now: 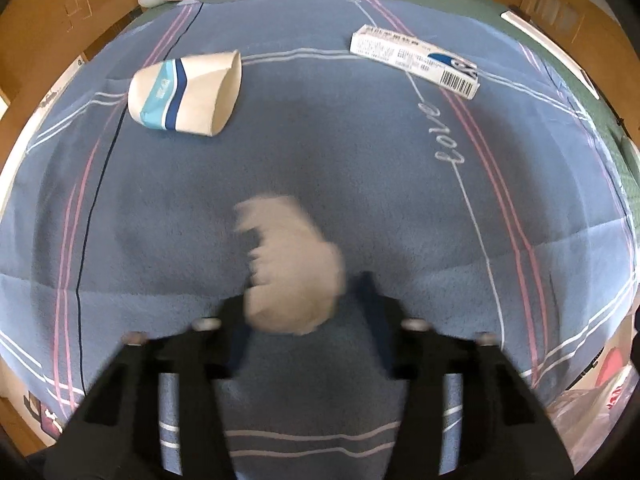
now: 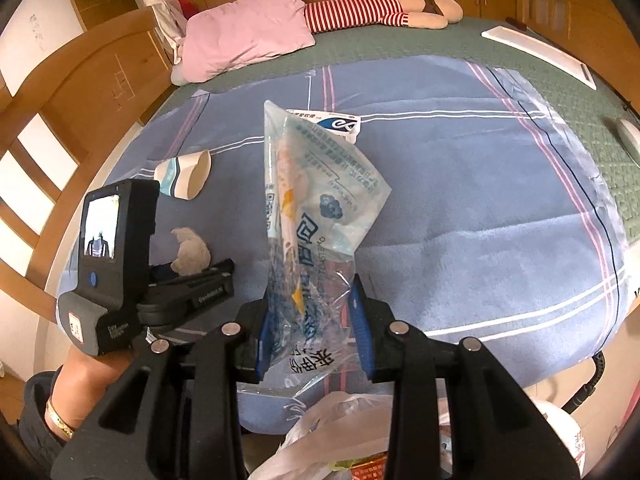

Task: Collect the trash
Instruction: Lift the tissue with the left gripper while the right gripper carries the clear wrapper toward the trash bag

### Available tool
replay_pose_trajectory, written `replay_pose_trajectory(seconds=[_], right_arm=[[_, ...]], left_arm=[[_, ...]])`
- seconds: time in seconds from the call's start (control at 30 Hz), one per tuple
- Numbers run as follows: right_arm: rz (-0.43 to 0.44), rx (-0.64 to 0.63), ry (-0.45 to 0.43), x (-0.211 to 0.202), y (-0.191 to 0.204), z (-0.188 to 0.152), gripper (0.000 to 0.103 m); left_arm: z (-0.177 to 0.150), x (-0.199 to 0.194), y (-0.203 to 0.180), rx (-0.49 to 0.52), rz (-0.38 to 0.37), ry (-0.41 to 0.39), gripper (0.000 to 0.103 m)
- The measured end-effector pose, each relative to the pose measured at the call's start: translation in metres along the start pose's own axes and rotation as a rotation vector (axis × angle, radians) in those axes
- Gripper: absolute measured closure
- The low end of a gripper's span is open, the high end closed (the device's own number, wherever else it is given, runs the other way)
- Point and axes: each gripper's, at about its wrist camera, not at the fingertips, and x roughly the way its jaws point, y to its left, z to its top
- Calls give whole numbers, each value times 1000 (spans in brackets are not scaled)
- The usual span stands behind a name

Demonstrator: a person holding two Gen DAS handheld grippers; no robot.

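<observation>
Left gripper, black with blue pads, was closed on a crumpled off-white wad of tissue; most of the wad stood clear beyond the fingertips, blurred, just above the blue striped blanket. The hold looked shallow, taken at the near end of the wad only. A soft, compressible wad held this way could slip free under a quick swing and fall back on the blanket.

Right gripper was clamped on the lower part of a clear plastic wrapper printed in blue, which stood upright and twisted above the jaws. The film was slick and crumpled, so it could slide through the pads, and its tall free end could catch on the bag's rim at drop-off.

Below the right gripper, at the near edge of the bed, lay a white translucent plastic bag, judged to be the collection point. Its mouth looked slack and partly collapsed, so a release from above might land on the folded film and roll off to the floor.

Farther off on the blanket, a white paper cup with blue bands lay on its side at far left, and a long white printed carton at far right, both uncollected. The cup, round and tipped over, could roll if nudged.
</observation>
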Motion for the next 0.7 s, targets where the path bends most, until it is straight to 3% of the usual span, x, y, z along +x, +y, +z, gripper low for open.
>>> replay_pose_trajectory(seconds=[0.03,0.13,0.4,0.7], right_arm=[[0,2,2,0,-1,-1,69],[0,7,9,2,-3,-3,69],[9,13,23,9,-3,-5,69],[12,1,41,16,0,-7,69]], left_arm=[[0,-3,0,4,-1,-11,79],[0,-6,1,0,-3,-17,82],[5,-25,6,-38,31,-120,83],[7,-27,1,-25,33,-126,83]])
